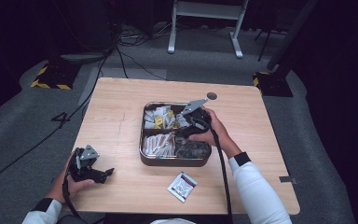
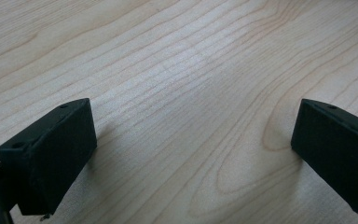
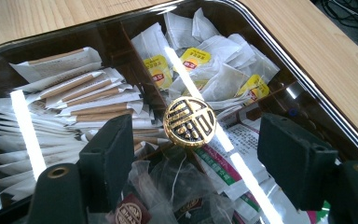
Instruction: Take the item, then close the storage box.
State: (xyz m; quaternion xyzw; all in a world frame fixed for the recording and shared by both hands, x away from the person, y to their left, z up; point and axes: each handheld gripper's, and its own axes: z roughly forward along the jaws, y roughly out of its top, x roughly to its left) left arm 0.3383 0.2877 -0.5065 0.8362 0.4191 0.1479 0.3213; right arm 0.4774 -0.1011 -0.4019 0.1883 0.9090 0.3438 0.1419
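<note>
At the left of the high view, the left gripper (image 1: 103, 173) rests low on the wooden table (image 1: 116, 116) near its front edge, held in the person's left hand (image 1: 72, 184). In the left gripper view its two black jaws stand wide apart over bare wood grain with nothing between them.

Toward the middle, a small white sachet (image 1: 182, 186) lies flat on the table just in front of the box, apart from both grippers.

Behind it sits the tin box (image 1: 173, 162), a rounded rectangle with its long axis running left to right across the table. A clear lid (image 3: 279, 51) lies closed over it, throwing bright streaks of glare, and a round gold knob (image 3: 189, 122) stands at the lid's centre, facing up. Through the lid, dividers split the box into compartments: paper stick packets (image 3: 81, 100), lying roughly parallel to the box's long side, white tea bags with yellow tags (image 3: 200, 58), printed sachets (image 3: 235, 144) and dark pouches (image 3: 133, 212).

At the right, the right gripper (image 1: 189, 127) hovers over the box in the person's right hand (image 1: 209, 133), pointing down and to the left in the high view. In the right gripper view its jaws are spread open on either side of the knob, not touching it, holding nothing. Only the lid lies between them and the contents.
</note>
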